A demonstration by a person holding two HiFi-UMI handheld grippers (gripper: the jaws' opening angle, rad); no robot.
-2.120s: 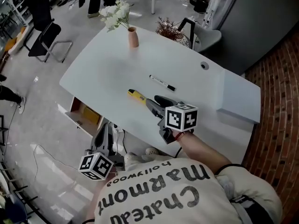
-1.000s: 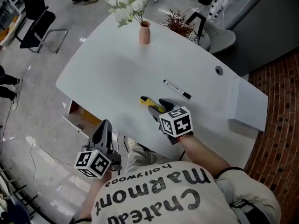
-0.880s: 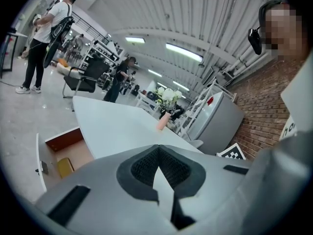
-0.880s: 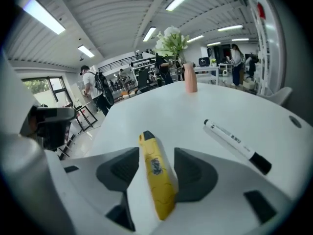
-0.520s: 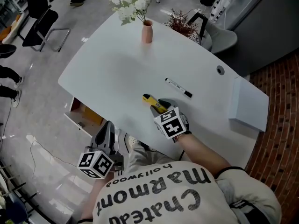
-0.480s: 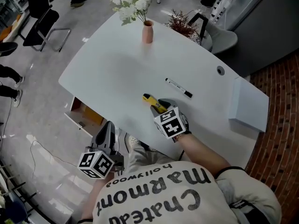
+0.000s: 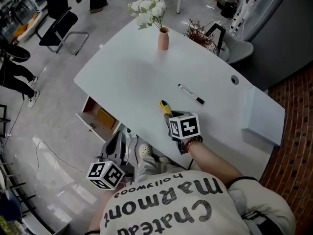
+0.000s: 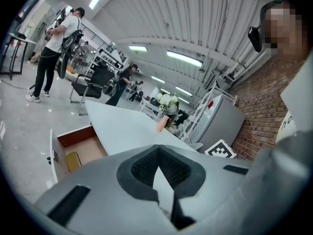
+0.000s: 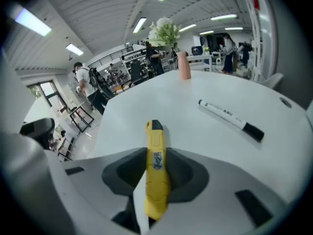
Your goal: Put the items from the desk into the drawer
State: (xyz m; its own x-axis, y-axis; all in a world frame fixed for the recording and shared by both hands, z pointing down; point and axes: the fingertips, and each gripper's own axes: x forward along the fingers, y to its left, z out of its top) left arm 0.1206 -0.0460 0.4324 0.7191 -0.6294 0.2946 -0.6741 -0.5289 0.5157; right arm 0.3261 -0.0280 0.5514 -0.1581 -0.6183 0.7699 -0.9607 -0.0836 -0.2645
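Right claw [image 9: 155, 163] grips yellow cutter [image 9: 155, 136] — lower centre.
I've just been closing the jaws; they pinch it lengthwise, tip ahead.

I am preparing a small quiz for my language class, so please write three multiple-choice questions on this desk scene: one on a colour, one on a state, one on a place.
1. What colour is the vase?
A blue; B pink; C green.
2. In what state is the drawer?
A pushed shut; B pulled open; C turned upside down.
3. Where does the marker lie?
A in the drawer; B in the vase; C on the desk.

Answers:
1 B, because the vase body is plainly pink.
2 B, because its inside shows, pulled out from under the desk.
3 C, because it lies flat on the white top, beyond the yellow knife.
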